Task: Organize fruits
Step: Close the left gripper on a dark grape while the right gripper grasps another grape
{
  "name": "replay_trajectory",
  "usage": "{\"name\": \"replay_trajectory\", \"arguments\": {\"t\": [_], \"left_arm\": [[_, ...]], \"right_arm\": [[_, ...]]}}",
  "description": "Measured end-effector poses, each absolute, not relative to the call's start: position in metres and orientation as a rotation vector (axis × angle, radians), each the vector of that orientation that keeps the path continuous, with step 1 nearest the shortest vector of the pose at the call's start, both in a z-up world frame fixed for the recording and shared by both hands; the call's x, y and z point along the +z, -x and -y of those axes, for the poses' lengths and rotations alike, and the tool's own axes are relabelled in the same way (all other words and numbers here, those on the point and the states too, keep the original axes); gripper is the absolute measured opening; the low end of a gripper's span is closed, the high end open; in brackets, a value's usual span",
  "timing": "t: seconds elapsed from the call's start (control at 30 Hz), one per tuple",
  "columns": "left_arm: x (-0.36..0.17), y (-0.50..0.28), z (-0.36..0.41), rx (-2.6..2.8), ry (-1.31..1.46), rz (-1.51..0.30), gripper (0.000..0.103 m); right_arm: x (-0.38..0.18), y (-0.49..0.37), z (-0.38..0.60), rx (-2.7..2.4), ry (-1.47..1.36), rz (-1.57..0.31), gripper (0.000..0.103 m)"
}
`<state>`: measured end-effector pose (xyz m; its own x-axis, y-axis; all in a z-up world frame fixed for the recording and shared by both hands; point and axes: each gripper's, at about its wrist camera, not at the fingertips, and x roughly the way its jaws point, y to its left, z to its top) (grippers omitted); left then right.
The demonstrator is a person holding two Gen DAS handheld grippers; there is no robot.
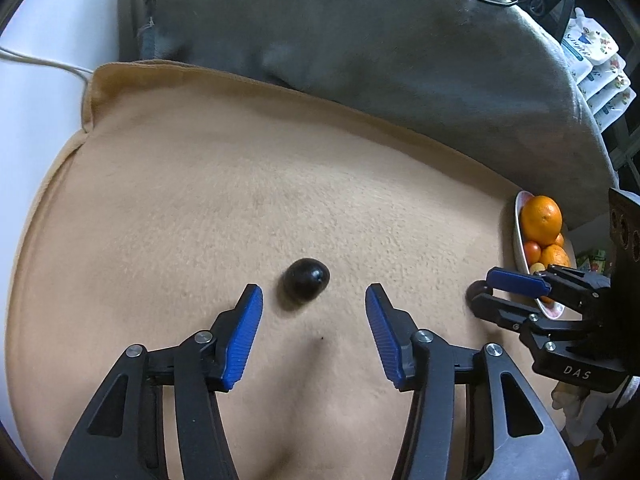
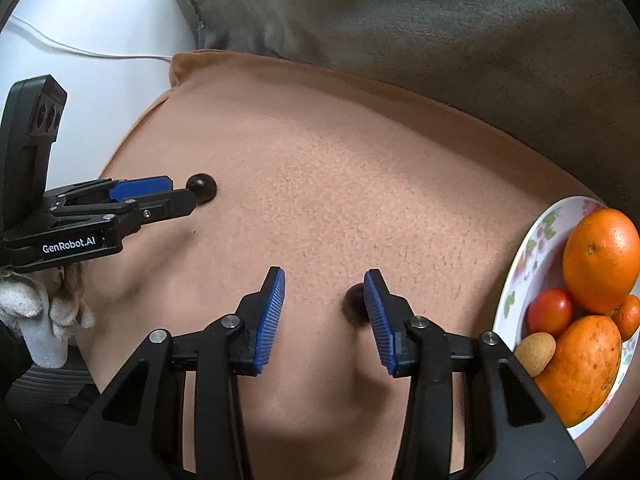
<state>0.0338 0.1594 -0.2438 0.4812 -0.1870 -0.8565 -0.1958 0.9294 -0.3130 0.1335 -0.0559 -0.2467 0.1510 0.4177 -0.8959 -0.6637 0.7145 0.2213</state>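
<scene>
So on the left wrist view, far left is a white surface with a thin white cable (image 1: 48, 62) running across the upper left corner. The tan blanket (image 1: 200, 200) fills most of the frame, with a grey cushion (image 1: 340, 32) across the top. Bottom centre is the left gripper (image 1: 314, 300), fingers spread wide and released, nothing between them. A dark plum (image 1: 306, 278) sits on the blanket just past the tips, closer to the left finger, not touching either. Over at the right edge the right gripper (image 1: 486, 294) comes in sideways, with a second dark fruit (image 1: 476, 290) peeking at its tips. Behind it is the floral plate (image 1: 520, 240) holding an orange (image 1: 542, 216)

Right wrist view: left gripper (image 2: 182, 192) at the left edge, plum (image 2: 204, 188) at its tips. Bottom centre, right gripper (image 2: 324, 284) spread apart too, the second dark fruit (image 2: 354, 306) against the inside of its right-hand pad, not gripped. Plate (image 2: 516, 280) at the right edge with the orange (image 2: 600, 258), a tomato (image 2: 548, 312), a small potato-looking thing (image 2: 536, 350) and more orange fruit
</scene>
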Motion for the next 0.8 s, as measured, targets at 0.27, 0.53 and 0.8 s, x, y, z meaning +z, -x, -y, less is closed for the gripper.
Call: {"name": "replay_trajectory", "arguments": {"t": [0.27,0.53,0.8], "left_arm": [[-0.250,-0.041,-0.156,0.003,0.392,-1.089,0.049],[-0.253,-0.044,-0.158,0.012,0.387,-1.097,0.042],[-0.256,-0.051,-0.151,0.021,0.361,-1.102,0.035]], "right_arm": [[-0.248,-0.139,0.061,0.750,0.267,-1.188,0.043],[-0.251,-0.144,0.064,0.729,0.282,-1.203,0.043],[-0.259,-0.149,0.060,0.705,0.312,-1.229,0.042]]}}
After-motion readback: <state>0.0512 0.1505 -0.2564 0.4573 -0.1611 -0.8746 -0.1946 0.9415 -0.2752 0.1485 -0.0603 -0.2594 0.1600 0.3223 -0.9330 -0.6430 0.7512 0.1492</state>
